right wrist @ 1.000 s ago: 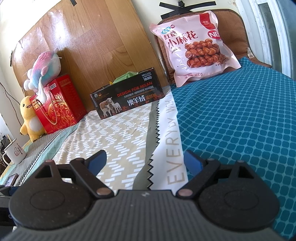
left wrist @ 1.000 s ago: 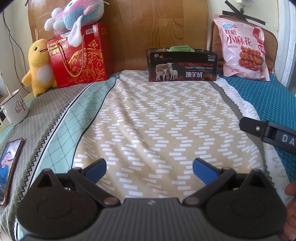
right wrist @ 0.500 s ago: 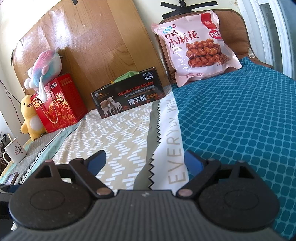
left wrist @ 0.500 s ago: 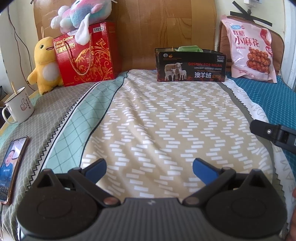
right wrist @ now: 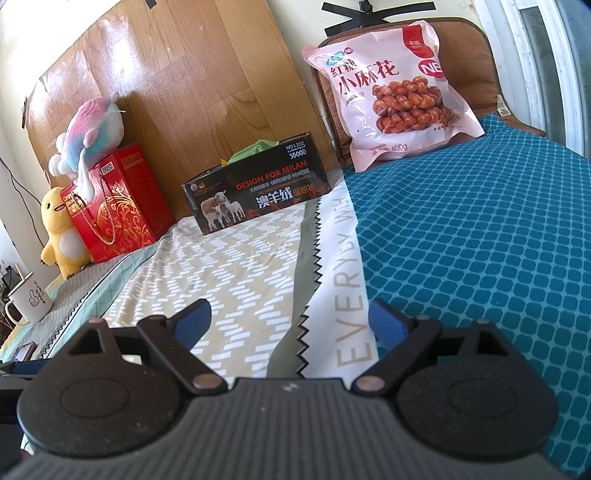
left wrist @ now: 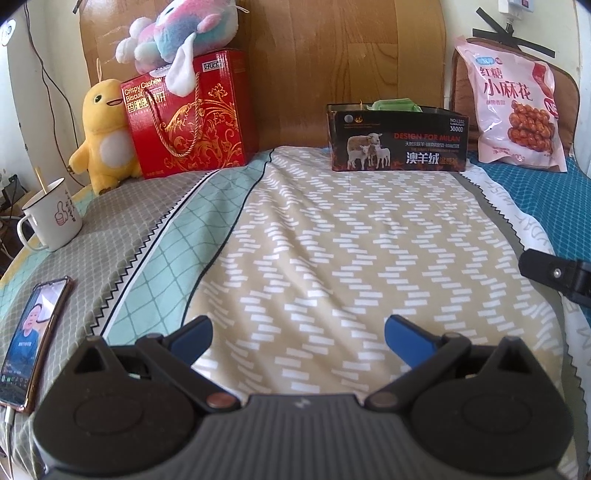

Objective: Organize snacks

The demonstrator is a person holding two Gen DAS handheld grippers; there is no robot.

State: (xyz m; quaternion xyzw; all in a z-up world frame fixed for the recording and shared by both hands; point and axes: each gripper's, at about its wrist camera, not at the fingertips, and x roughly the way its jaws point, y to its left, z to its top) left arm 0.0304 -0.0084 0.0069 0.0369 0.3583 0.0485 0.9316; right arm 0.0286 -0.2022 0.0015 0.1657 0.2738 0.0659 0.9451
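Observation:
A pink snack bag (left wrist: 515,107) (right wrist: 395,96) leans against a brown cushion at the bed's far right. A black open-top box (left wrist: 399,138) (right wrist: 258,192) with a sheep picture stands at the headboard, something green poking out of it. A red cashew biscuit gift box (left wrist: 188,118) (right wrist: 118,206) stands at the far left. My left gripper (left wrist: 297,334) hovers open over the beige patterned sheet, holding nothing. My right gripper (right wrist: 290,323) is open over the sheet's white strip, also holding nothing; part of it shows in the left wrist view at the right edge (left wrist: 554,273).
A yellow plush duck (left wrist: 101,136) and a pastel plush toy (left wrist: 177,33) sit by the red box. A white mug (left wrist: 51,218) and a phone (left wrist: 31,339) lie at the bed's left edge. A wooden headboard (left wrist: 332,55) backs the bed.
The left gripper has drawn back and tilted up, so the boxes and bag look farther and lower. The right gripper has shifted slightly forward. Both stay open.

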